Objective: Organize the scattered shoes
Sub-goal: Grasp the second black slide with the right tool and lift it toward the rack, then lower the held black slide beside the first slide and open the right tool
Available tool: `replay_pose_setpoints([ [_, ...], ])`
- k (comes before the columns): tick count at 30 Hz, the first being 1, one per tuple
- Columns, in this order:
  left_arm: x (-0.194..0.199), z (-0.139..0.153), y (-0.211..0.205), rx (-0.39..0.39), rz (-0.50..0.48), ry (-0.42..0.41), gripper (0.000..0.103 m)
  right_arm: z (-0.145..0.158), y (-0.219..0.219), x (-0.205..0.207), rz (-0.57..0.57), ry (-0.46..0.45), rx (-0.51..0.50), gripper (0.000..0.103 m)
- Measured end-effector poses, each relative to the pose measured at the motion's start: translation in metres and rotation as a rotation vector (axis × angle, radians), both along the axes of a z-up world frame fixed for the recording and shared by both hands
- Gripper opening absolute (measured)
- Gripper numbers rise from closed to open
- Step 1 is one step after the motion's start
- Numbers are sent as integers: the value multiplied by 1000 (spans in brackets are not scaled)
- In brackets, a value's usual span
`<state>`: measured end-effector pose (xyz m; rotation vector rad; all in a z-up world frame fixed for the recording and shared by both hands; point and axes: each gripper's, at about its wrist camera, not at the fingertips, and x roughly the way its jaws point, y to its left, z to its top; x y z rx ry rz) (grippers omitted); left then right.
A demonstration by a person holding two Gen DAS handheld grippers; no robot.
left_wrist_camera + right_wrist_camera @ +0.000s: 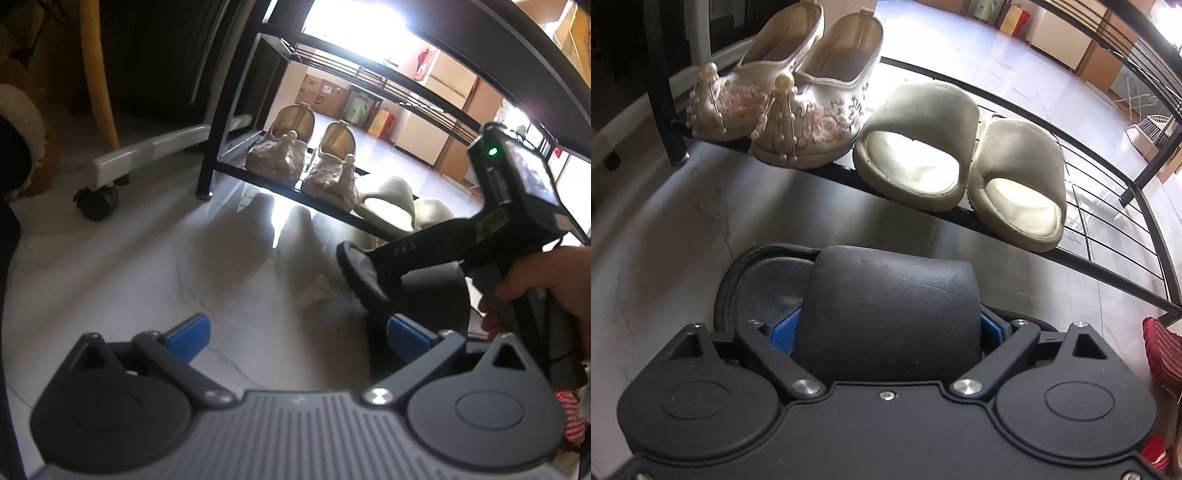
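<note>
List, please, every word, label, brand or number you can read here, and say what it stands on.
No text can be read with confidence.
Black slipper, on its strap: faint raised characters, too blurred to read.
Cardboard box: a printed mark, too small to read.
Right hand-held gripper, seen from the left wrist view: a sticker and a screen, both blurred.

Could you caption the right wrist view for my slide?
Right gripper carries a black slipper toward the rack.
</note>
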<state>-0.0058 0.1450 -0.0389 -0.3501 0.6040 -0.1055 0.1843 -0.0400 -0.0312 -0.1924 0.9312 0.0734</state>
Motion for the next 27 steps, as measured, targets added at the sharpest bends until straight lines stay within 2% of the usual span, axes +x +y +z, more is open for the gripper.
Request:
replay_pose_setpoints([
  [5, -1, -1, 0, -9, -8, -9, 102, 22, -16, -18, 15, -58, 71, 92],
  [9, -2, -3, 4, -81, -19, -18, 102, 51, -40, -38, 30, -127, 166, 92],
  [13, -5, -2, 4, -134, -51, -36, 102, 72, -62, -55, 59, -168, 182, 92],
  [15, -7, -1, 1, -130, -72, -50, 102, 86, -82, -76, 92, -198, 160, 92],
  [19, -12, 0, -3, -139, -108, -51, 102, 84, -109, -113, 154, -183, 80, 92],
  [23, -17, -6, -13, -172, -160, -26, 102, 70, -125, -142, 236, -148, -56, 92],
  [27, -22, -13, -30, -156, -207, 15, 102, 40, -132, -168, 321, -92, -205, 92],
])
